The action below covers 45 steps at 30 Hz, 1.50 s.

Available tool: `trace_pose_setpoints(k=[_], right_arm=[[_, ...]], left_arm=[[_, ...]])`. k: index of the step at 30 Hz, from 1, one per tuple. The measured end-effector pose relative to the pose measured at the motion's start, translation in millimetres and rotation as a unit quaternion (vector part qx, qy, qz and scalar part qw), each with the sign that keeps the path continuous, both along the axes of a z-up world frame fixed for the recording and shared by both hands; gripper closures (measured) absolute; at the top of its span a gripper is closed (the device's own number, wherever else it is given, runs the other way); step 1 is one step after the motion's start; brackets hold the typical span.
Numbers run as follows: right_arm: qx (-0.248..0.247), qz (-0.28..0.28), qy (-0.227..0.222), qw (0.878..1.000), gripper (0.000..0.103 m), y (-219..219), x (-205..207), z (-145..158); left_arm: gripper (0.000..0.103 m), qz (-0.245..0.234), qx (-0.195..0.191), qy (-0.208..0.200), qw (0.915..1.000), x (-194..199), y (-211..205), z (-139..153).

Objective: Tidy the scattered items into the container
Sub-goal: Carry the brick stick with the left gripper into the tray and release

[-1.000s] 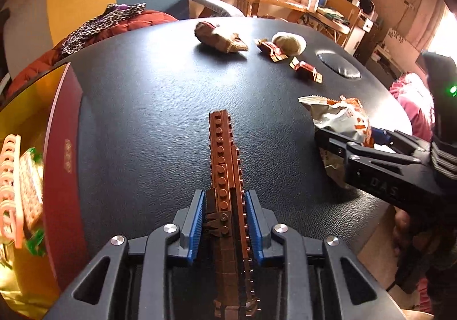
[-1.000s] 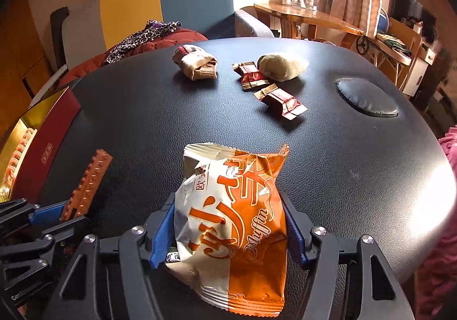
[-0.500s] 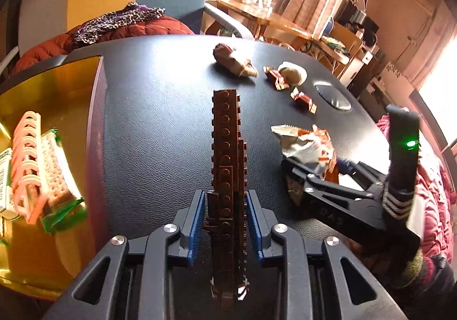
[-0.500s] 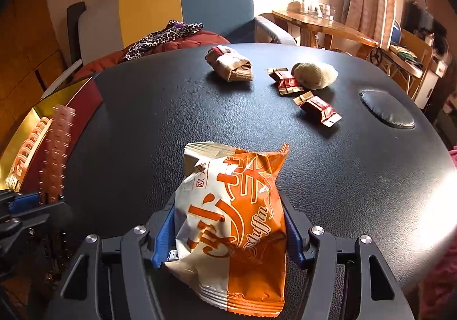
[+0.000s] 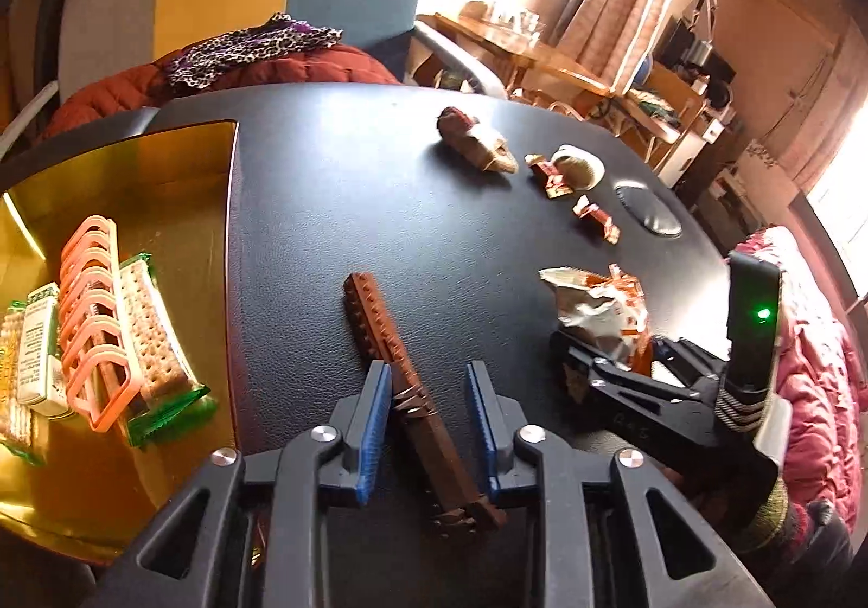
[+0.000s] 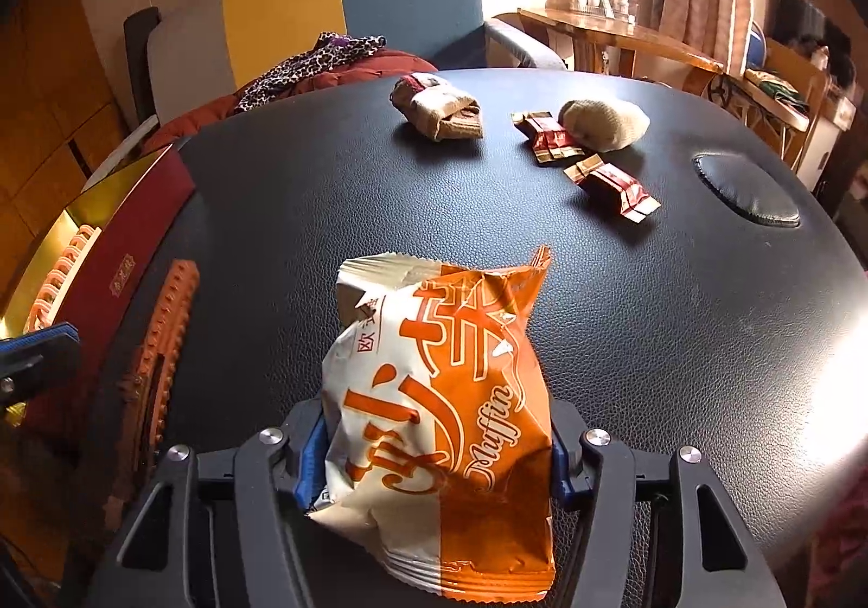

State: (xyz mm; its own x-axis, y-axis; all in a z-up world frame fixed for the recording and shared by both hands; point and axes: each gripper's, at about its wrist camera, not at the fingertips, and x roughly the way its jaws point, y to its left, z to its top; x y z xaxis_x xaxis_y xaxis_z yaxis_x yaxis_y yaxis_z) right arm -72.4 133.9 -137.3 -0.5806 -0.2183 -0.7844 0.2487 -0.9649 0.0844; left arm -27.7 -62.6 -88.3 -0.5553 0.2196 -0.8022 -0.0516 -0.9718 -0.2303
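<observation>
A long brown studded brick bar (image 5: 401, 364) lies slanted between the fingers of my left gripper (image 5: 428, 369), which is open; the bar leans toward the left pad. It rests on the black table beside the red-walled, gold-lined box (image 5: 179, 174). In the right wrist view the bar (image 6: 163, 337) runs along the box's red wall (image 6: 135, 234). My right gripper (image 6: 436, 440) is shut on an orange-and-white muffin packet (image 6: 439, 391), held just above the table. From the left wrist view the right gripper (image 5: 597, 364) and its packet (image 5: 602, 304) show at the right.
The box holds an orange clip rack (image 5: 92, 315) and green-wrapped cracker packs (image 5: 157, 353). Farther back lie a rolled brown sock (image 6: 439, 112), a beige sock ball (image 6: 605, 122) and two red candies (image 6: 550, 144) (image 6: 613, 190). A round pad (image 6: 748, 190) sits at the right.
My left gripper has opened and the brown bar, gripped upright before, now lies slanted between its fingers. The left view has swung toward the box. The right gripper still holds the packet.
</observation>
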Motion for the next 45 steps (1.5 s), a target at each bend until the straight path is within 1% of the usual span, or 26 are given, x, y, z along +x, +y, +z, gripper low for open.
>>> trace_pose_setpoints(k=[1, 2, 5, 9, 10, 11, 12, 13, 14, 15, 16, 17, 20, 23, 27, 31, 36, 38, 42, 45], right_arm=[[0.002, 0.001, 0.002, 1.0, 0.04, -1, 0, 0], [0.002, 0.001, 0.003, 1.0, 0.039, -1, 0, -1], [0.002, 0.0, 0.004, 1.0, 0.037, -2, 0, -2], [0.0, 0.003, 0.007, 1.0, 0.037, -2, 0, -3], [-0.001, 0.004, 0.007, 1.0, 0.037, -1, 0, -3], [-0.003, 0.004, 0.006, 1.0, 0.037, -1, 0, -3], [-0.004, 0.005, 0.004, 1.0, 0.036, 0, -1, -3], [-0.005, 0.007, 0.003, 1.0, 0.036, 0, -1, -3], [-0.006, 0.008, 0.002, 1.0, 0.036, 0, -1, -3], [-0.007, 0.009, 0.002, 1.0, 0.036, 0, -2, -3], [-0.005, 0.01, 0.004, 1.0, 0.036, 0, -1, -3], [-0.003, 0.01, 0.006, 1.0, 0.036, 0, -1, -4], [0.002, 0.012, 0.011, 1.0, 0.037, -1, 0, -4], [0.007, 0.013, 0.016, 1.0, 0.038, -2, 1, -4], [0.014, 0.016, 0.022, 1.0, 0.039, -3, 2, -5], [0.02, 0.021, 0.018, 0.999, 0.039, -5, 1, -5], [0.027, 0.026, 0.014, 0.999, 0.038, -7, -1, -5], [0.03, 0.029, 0.012, 0.999, 0.038, -8, -1, -5], [0.038, 0.032, 0.008, 0.999, 0.038, -10, -3, -5], [0.048, 0.03, 0.003, 0.998, 0.038, -13, -5, -6]], left_arm=[[0.059, 0.003, -0.002, -0.005, 1.0, -1, 0, -2], [0.057, 0.005, -0.001, -0.012, 0.9999, -2, 0, -5], [0.057, 0.006, -0.003, -0.035, 0.9994, -6, 2, -14], [0.056, -0.008, -0.039, -0.043, 0.9983, -9, 19, -24], [0.057, -0.015, -0.047, -0.045, 0.9978, -9, 24, -27], [0.061, -0.018, -0.05, -0.051, 0.9973, -9, 28, -31], [0.064, -0.022, -0.06, -0.056, 0.9964, -8, 33, -35], [0.069, -0.027, -0.075, -0.058, 0.9951, -7, 37, -39], [0.071, -0.032, -0.087, -0.059, 0.994, -5, 41, -43], [0.071, -0.035, -0.09, -0.055, 0.9939, -3, 43, -44], [0.073, -0.038, -0.089, -0.05, 0.994, -1, 44, -45], [0.078, -0.041, -0.088, -0.048, 0.9942, 0, 44, -44], [0.084, -0.036, -0.073, -0.045, 0.9957, 1, 38, -44], [0.084, -0.035, -0.052, -0.035, 0.9974, 5, 31, -38], [0.084, -0.028, -0.028, -0.012, 0.9991, 11, 18, -21], [0.084, -0.004, -0.007, 0.014, 0.9999, 17, -3, 1], [0.084, 0.038, -0.013, 0.055, 0.9977, 25, -38, 30], [0.084, 0.063, -0.017, 0.066, 0.9957, 28, -58, 39], [0.084, 0.128, -0.028, 0.072, 0.9888, 37, -110, 45], [0.084, 0.169, -0.038, 0.062, 0.983, 40, -149, 41]])
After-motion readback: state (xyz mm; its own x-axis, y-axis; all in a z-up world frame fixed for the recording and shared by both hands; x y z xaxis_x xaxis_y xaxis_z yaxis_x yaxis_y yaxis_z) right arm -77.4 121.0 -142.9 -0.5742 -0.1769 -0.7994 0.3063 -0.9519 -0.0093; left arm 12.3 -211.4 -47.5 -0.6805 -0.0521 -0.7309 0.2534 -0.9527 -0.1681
